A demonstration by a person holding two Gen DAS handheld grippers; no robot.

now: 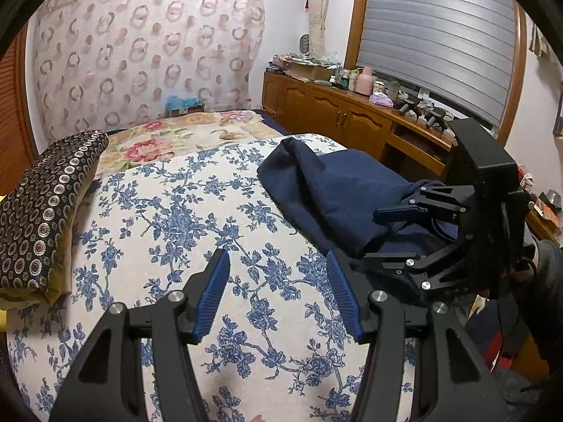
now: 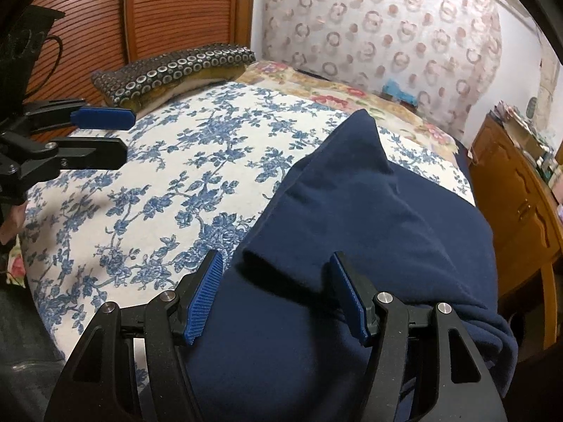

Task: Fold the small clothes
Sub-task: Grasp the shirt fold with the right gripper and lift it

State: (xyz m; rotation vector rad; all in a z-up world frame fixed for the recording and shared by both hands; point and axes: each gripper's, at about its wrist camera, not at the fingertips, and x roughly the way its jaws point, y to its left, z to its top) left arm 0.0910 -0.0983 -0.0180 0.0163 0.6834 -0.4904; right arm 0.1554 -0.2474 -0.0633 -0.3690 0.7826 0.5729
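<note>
Plainly one navy garment (image 2: 369, 211) – two grippers, jaws apart.

Both wrist cameras look down along their fingers, close over the floral bedspread (image 1: 183, 211). The left faces the headboard and window, the right the wardrobe; both share the navy garment (image 2: 369, 211).

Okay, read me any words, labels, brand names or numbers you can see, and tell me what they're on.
No text can be read.
Boxes and bottles on the wooden sideboard: any labels too small and blurred.
Navy garment, blue floral bedspread: no print or tag shows.
</note>
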